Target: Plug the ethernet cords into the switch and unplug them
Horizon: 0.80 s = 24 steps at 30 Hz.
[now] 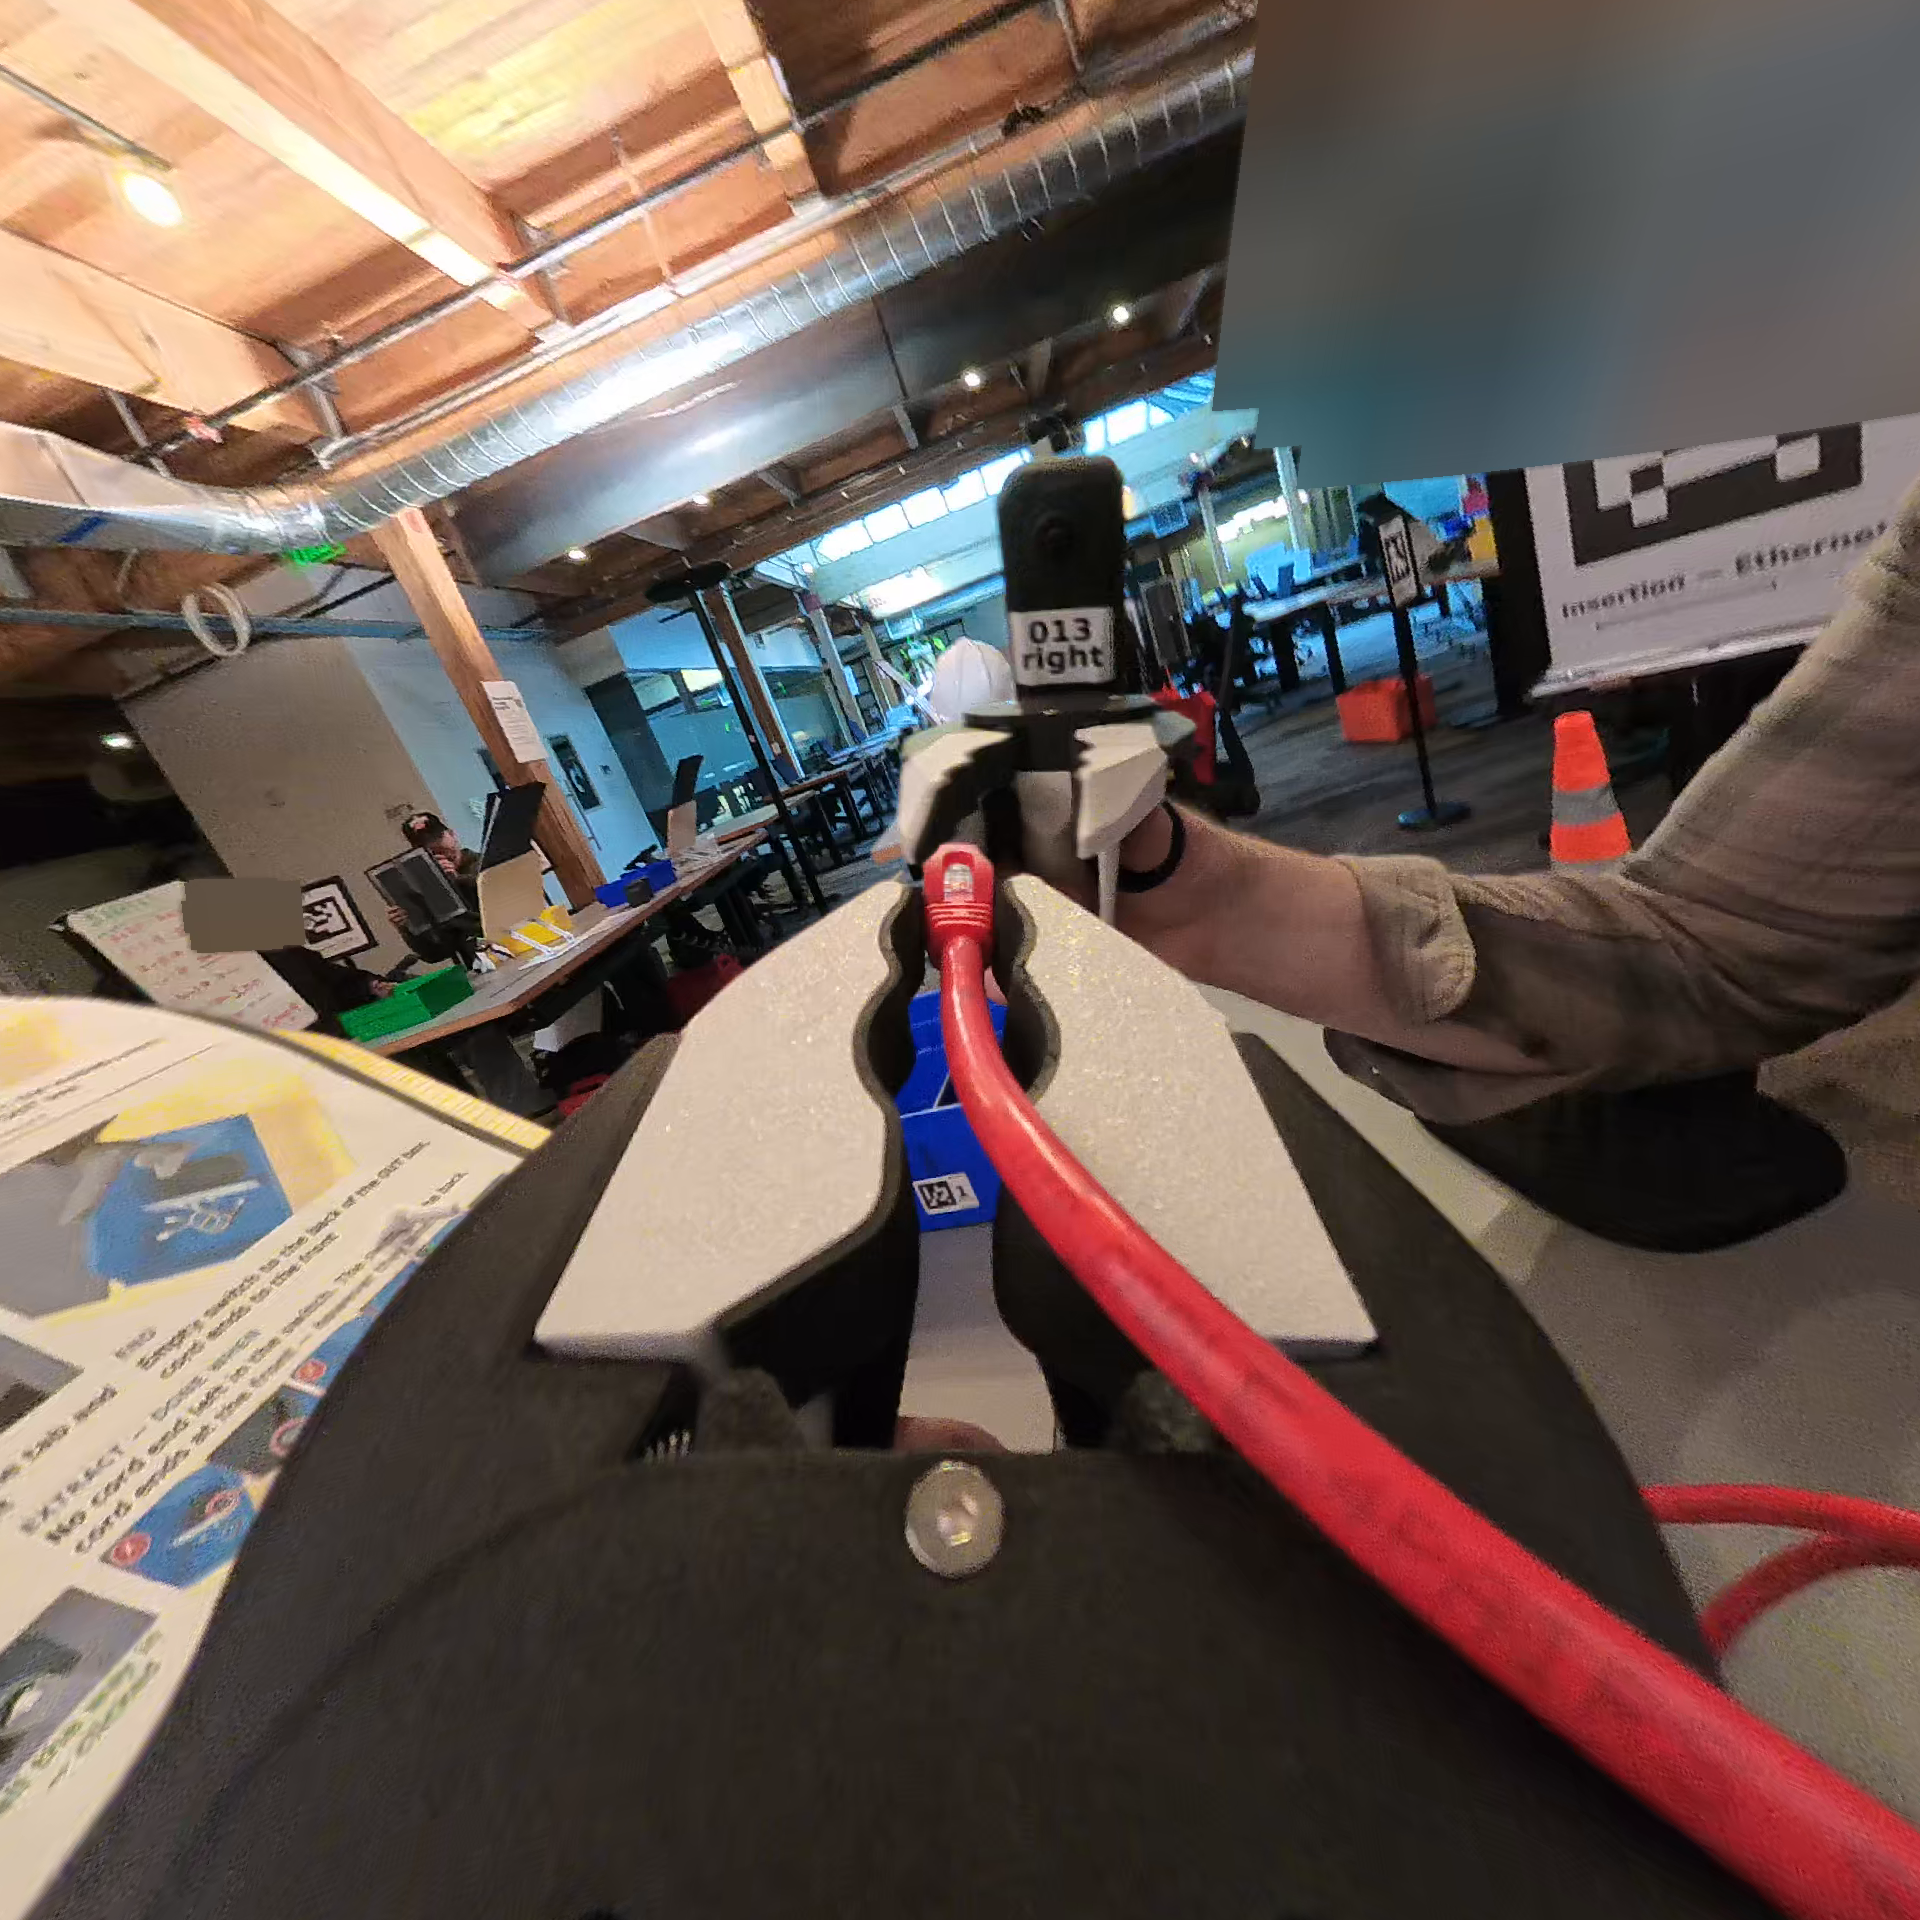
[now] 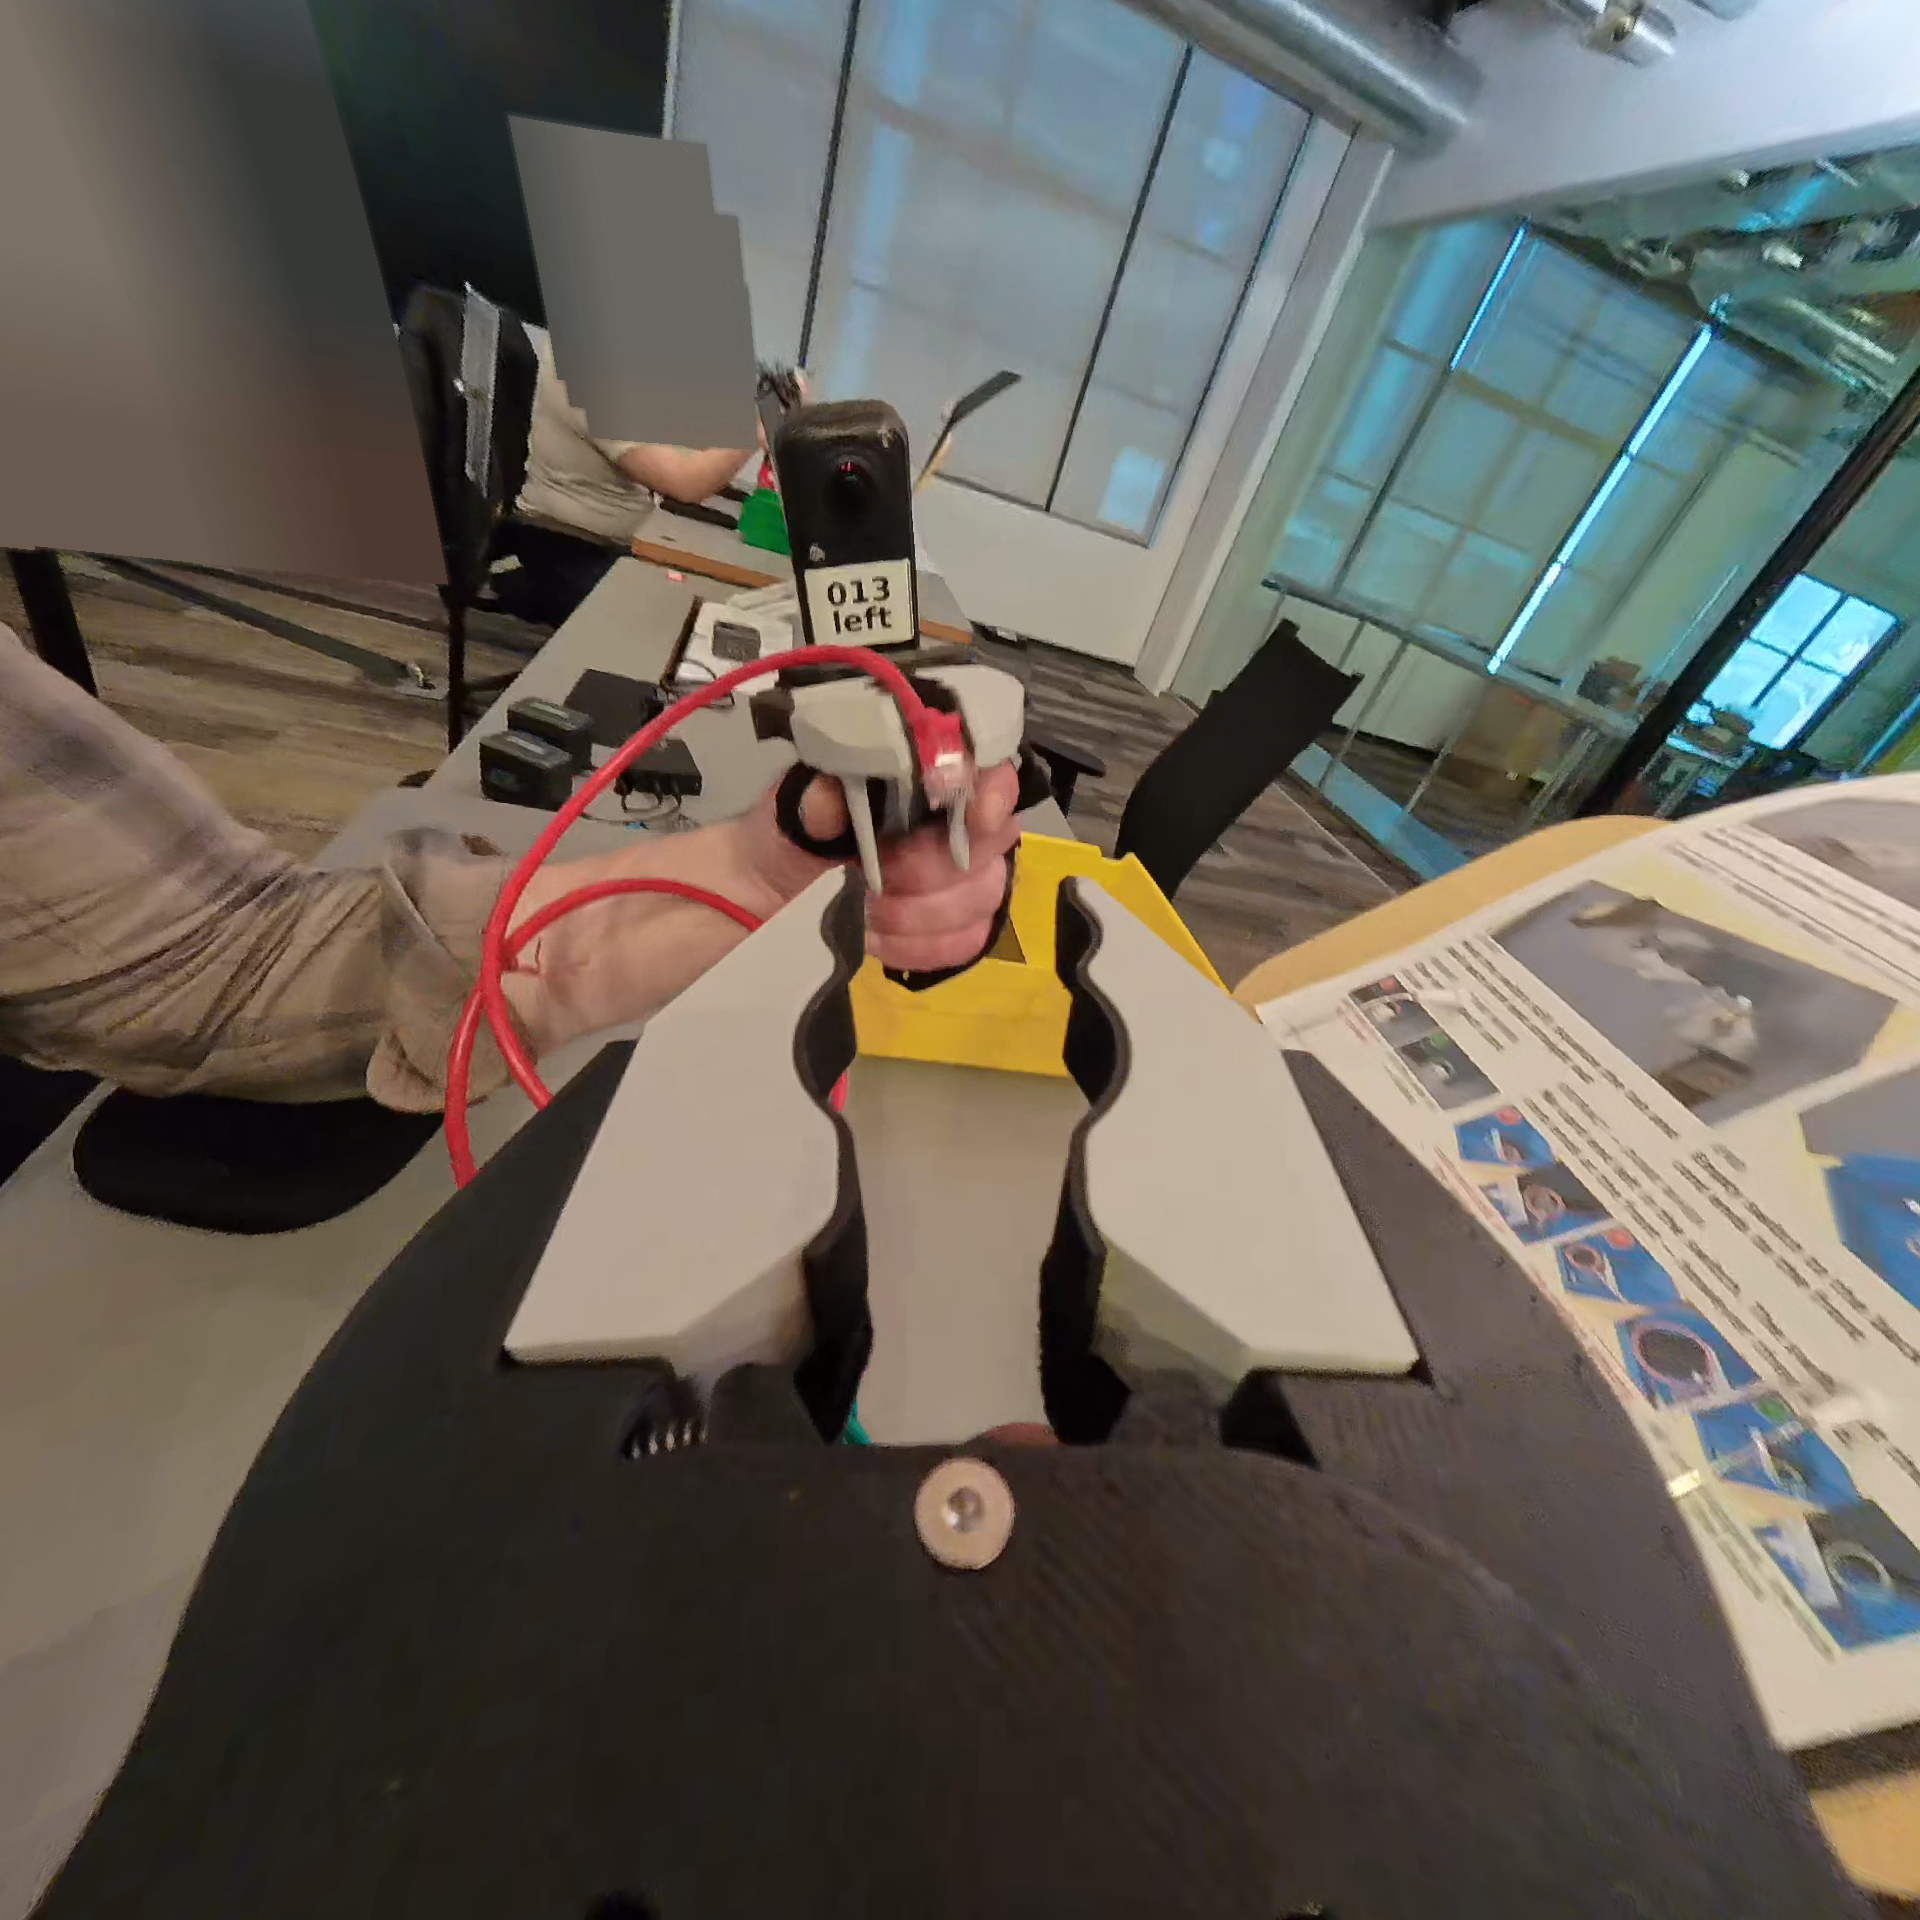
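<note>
My left gripper (image 1: 961, 906) is shut on a red ethernet cord (image 1: 1049, 1143) just behind its plug (image 1: 954, 878). The plug sticks out past the fingertips and the cord trails back to the right in loops. My right gripper (image 2: 961, 914) is open and empty, and faces the left gripper. In the left wrist view the right gripper (image 1: 1029, 795) is straight ahead, close to the plug. In the right wrist view the left gripper (image 2: 935, 753) holds the red plug (image 2: 943, 750) above the table. No switch shows in either view.
A blue bin (image 1: 940, 1143) sits under the left gripper. A yellow bin (image 2: 966, 1023) stands beyond the right gripper. A printed instruction sheet (image 1: 156, 1299) (image 2: 1662, 1143) lies at the table's side. A black round base (image 1: 1662, 1174) stands under the person's sleeve. Tip to tip, the grippers are about 5 cm apart.
</note>
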Tool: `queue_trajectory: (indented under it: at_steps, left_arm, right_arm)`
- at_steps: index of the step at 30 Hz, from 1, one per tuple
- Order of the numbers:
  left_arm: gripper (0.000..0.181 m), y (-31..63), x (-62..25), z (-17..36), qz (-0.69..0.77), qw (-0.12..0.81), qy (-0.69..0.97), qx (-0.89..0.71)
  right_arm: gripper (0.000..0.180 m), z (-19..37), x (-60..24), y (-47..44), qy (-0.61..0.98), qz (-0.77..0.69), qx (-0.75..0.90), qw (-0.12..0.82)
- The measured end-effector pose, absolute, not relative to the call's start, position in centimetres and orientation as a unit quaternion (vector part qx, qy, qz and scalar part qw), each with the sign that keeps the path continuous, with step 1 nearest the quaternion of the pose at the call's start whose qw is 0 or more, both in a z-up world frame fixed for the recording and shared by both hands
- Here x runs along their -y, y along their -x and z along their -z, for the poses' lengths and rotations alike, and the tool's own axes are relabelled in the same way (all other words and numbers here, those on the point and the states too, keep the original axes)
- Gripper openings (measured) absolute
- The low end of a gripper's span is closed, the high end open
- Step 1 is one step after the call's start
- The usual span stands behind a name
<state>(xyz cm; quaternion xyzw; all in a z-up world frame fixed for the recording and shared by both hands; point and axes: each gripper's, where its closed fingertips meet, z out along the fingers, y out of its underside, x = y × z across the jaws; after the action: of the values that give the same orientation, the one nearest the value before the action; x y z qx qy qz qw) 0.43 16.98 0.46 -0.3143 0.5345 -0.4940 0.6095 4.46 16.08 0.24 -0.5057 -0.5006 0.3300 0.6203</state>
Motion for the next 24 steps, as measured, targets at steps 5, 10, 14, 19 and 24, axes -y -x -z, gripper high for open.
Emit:
queue_trajectory:
  at_steps: [5, 10, 14, 19, 24]
  left_arm:
    - [0.013, -2.4, -15.7, -0.1, 0.455, 0.612, 0.312, -0.567]
    - [0.013, -3.6, -14.7, 0.3, 0.467, 0.598, 0.303, -0.577]
    - [0.013, -4.0, -14.5, 0.3, 0.472, 0.596, 0.3, -0.576]
    - [0.012, -3.9, -14.5, 0.3, 0.475, 0.593, 0.301, -0.576]
    - [0.013, -4.1, -14.4, 0.1, 0.489, 0.588, 0.302, -0.569]
  right_arm:
    - [0.031, -0.4, -15.6, -3.5, 0.469, -0.323, 0.504, 0.65]
    - [0.02, 0.0, -15.3, -3.4, 0.462, -0.339, 0.506, 0.644]
    - [0.01, 0.5, -14.9, -3.2, 0.457, -0.344, 0.522, 0.633]
    - [0.01, 0.6, -14.8, -3.1, 0.456, -0.344, 0.522, 0.633]
    - [0.009, 0.5, -14.7, -3.5, 0.462, -0.344, 0.524, 0.628]
